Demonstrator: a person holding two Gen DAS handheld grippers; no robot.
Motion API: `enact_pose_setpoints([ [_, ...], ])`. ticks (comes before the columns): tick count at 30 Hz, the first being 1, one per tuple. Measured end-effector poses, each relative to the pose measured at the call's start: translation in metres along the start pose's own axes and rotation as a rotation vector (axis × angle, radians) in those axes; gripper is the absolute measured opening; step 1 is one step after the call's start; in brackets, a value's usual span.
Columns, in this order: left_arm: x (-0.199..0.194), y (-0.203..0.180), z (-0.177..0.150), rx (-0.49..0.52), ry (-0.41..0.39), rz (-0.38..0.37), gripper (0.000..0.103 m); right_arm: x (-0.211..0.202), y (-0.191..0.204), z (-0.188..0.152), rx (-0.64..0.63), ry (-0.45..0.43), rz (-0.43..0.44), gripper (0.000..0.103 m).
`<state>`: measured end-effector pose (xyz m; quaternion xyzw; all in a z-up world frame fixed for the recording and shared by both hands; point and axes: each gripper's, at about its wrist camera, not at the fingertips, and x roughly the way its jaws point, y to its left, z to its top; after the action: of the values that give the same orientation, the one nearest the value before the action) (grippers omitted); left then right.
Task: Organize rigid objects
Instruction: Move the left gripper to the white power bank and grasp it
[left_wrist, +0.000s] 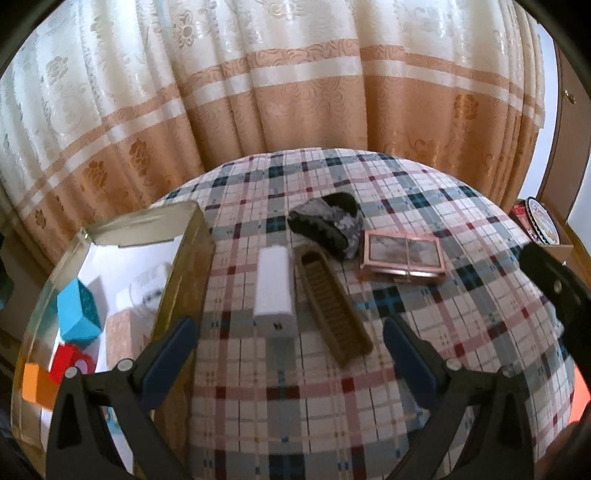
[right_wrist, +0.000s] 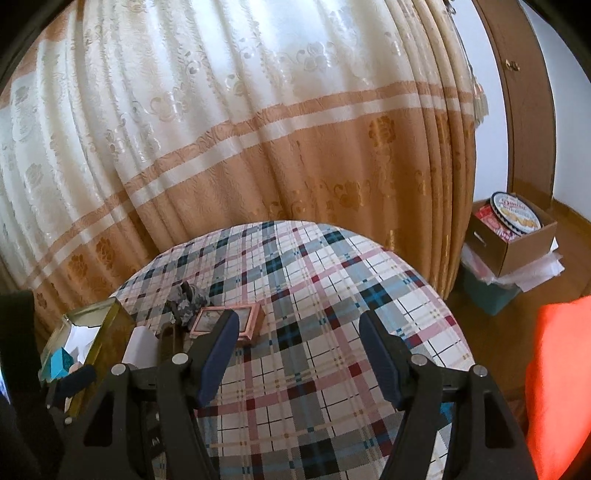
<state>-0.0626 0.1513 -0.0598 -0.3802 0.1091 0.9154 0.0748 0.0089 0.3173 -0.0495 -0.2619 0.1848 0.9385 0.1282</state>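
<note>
On the plaid tablecloth (left_wrist: 461, 314) lie a white power bank (left_wrist: 275, 291), a brown comb (left_wrist: 332, 310), a dark furry hair piece (left_wrist: 328, 225) and a pink-framed flat case (left_wrist: 402, 254). A clear yellowish box (left_wrist: 184, 266) at the left holds a blue carton (left_wrist: 79, 314) and red, orange and white items. My left gripper (left_wrist: 291, 363) hovers open just short of the power bank and comb, nothing between its fingers. My right gripper (right_wrist: 299, 354) is open over bare cloth, with the pink case (right_wrist: 243, 319) partly behind its left finger (right_wrist: 218, 350). The clear box (right_wrist: 99, 328) shows at the left there.
A floral cream and tan curtain (right_wrist: 258, 147) hangs close behind the table. On the floor at the right stands a cardboard box (right_wrist: 517, 243) with a round tin, beside a wooden door frame (right_wrist: 524, 110). Something orange-red (right_wrist: 557, 387) sits at the right edge.
</note>
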Motion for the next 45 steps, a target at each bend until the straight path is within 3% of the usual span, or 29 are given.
enact_pose_setpoints([
  [3, 0.007, 0.0, 0.008, -0.007, 0.015, -0.016, 0.1, 0.003, -0.005, 0.0, 0.025, 0.016, 0.003, 0.07],
  [5, 0.015, 0.001, 0.013, -0.018, 0.046, -0.054, 0.087, 0.004, -0.007, 0.0, 0.036, 0.022, 0.007, 0.07],
  [7, 0.022, -0.001, 0.015, -0.02, 0.08, -0.086, 0.067, 0.005, -0.009, 0.0, 0.043, 0.026, 0.008, 0.07],
  [15, 0.042, 0.011, 0.012, -0.101, 0.148, -0.149, 0.051, 0.007, -0.01, 0.0, 0.049, 0.036, 0.012, 0.07],
  [21, 0.042, 0.013, 0.011, -0.105, 0.133, -0.162, 0.048, 0.008, -0.01, -0.001, 0.053, 0.042, 0.013, 0.07],
  [34, 0.007, -0.011, -0.011, -0.012, 0.154, -0.346, 0.048, 0.013, -0.016, -0.001, 0.092, 0.067, 0.014, 0.07],
  [42, 0.006, 0.006, -0.012, -0.056, 0.181, -0.413, 0.051, 0.014, -0.02, -0.002, 0.118, 0.069, 0.013, 0.07],
  [45, 0.001, 0.009, -0.009, -0.079, 0.177, -0.416, 0.058, 0.015, -0.02, -0.002, 0.117, 0.071, 0.017, 0.07],
])
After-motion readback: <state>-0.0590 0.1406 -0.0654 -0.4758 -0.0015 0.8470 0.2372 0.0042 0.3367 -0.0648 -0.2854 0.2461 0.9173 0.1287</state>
